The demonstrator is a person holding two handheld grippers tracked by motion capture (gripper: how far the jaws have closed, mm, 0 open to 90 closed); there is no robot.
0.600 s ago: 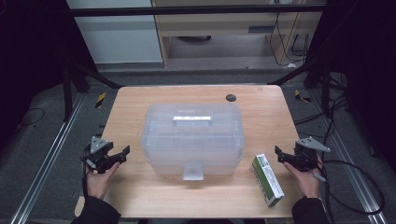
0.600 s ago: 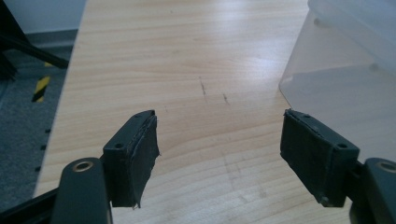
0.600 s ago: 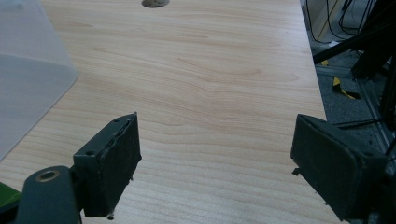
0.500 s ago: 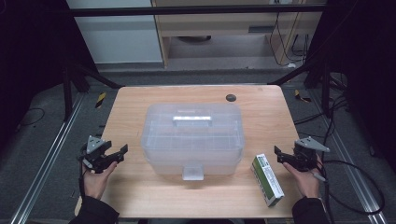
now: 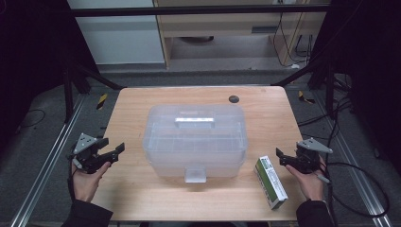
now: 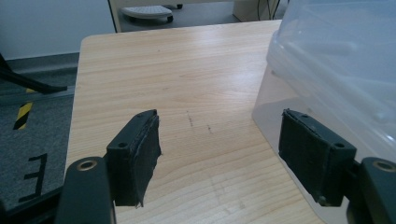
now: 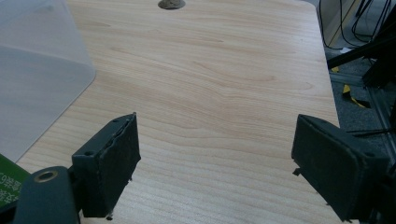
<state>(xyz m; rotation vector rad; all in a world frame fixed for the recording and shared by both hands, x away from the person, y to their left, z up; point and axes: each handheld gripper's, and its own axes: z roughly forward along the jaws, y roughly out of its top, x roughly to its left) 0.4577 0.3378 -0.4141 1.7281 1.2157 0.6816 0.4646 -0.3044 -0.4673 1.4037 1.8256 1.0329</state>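
My left claw (image 5: 116,150) hangs at the near left edge of the table (image 5: 132,109) with its jaws apart and nothing between them, and my right claw (image 5: 281,157) sits at the near right edge, jaws likewise spread and empty. Just beside the right claw, toward the middle, a green and white carton (image 5: 271,182) lies flat near the front edge. Between my two claws stands a clear plastic storage box (image 5: 196,139), lid on, with a latch at its front; it fills the middle of the table and blocks any straight path across. Bare light wood lies on either side of it. Farther off, a small dark round disc (image 5: 233,99) sits by the far edge. Beyond the table are grey floor, black frame legs and trailing cables.
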